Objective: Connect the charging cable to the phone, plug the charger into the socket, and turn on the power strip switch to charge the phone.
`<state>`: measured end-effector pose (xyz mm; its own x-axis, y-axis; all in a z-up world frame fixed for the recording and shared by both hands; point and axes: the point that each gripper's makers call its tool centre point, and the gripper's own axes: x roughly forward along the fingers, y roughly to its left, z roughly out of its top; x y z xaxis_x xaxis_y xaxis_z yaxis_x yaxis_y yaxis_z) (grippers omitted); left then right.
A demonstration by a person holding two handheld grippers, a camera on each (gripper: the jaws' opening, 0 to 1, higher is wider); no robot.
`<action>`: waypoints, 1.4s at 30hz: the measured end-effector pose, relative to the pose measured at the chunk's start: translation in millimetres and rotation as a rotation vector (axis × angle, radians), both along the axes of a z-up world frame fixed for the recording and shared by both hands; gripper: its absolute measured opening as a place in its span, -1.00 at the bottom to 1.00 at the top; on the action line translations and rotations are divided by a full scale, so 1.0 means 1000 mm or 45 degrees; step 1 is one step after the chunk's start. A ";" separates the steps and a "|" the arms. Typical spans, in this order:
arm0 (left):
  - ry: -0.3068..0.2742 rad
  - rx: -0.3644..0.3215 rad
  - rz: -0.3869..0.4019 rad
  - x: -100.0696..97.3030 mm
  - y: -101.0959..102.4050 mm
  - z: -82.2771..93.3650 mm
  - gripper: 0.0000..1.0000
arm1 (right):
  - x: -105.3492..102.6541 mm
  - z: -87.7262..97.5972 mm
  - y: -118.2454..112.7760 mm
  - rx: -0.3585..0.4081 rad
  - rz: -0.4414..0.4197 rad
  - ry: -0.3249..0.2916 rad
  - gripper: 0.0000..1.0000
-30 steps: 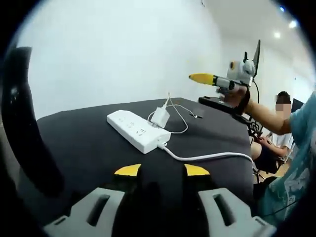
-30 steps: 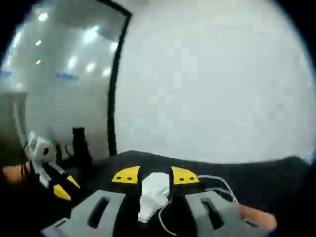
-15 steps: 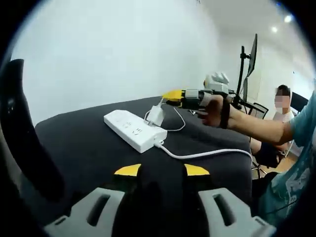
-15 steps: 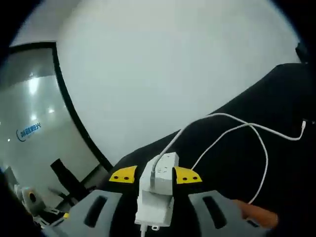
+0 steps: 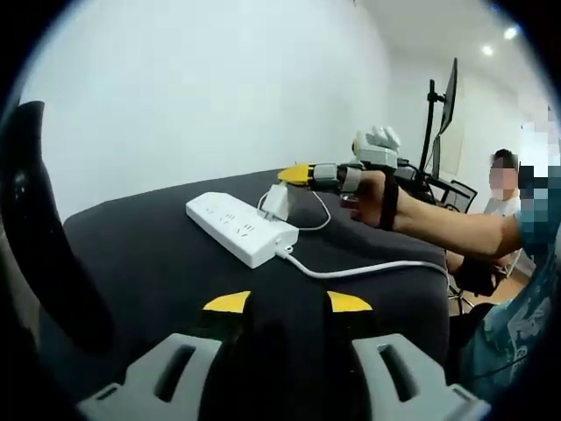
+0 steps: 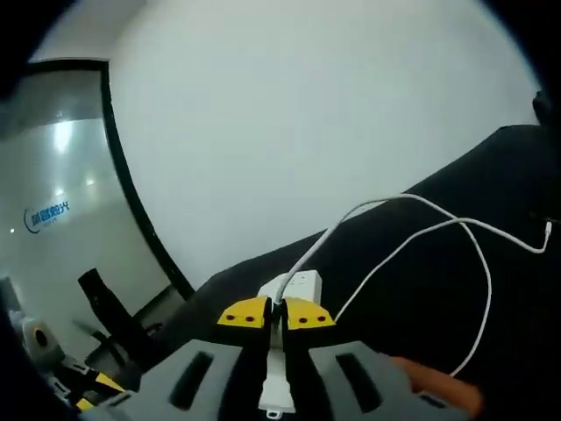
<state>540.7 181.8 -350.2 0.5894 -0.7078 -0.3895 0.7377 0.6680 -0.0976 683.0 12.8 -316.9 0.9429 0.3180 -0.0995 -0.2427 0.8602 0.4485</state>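
Left gripper view: right gripper [image 5: 294, 174], arm outstretched, pinches the charger [image 5: 276, 201] above the power strip [image 5: 241, 230]; left gripper [image 5: 287, 303] hangs spread, well back from it.

surface: table [image 5: 158, 263] under a black cloth | on it: white power strip [image 5: 241, 230], lying flat near the middle | white cord [image 5: 368, 270] runs from the strip's near end toward the table edge | thin white cable [image 6: 438, 237] looped beyond the strip, apparently on the cloth
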 end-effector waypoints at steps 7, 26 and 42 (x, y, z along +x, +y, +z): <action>0.002 -0.017 0.005 0.002 0.000 0.000 -0.44 | 0.005 0.005 0.014 -0.264 0.021 -0.117 -0.93; 0.003 -0.046 -0.013 0.003 -0.003 -0.006 -0.45 | -0.002 -0.010 0.023 -0.335 0.073 -0.176 -0.95; 0.004 -0.027 -0.037 0.000 -0.012 -0.002 -0.45 | -0.010 -0.009 0.032 -0.331 0.187 -0.181 -0.91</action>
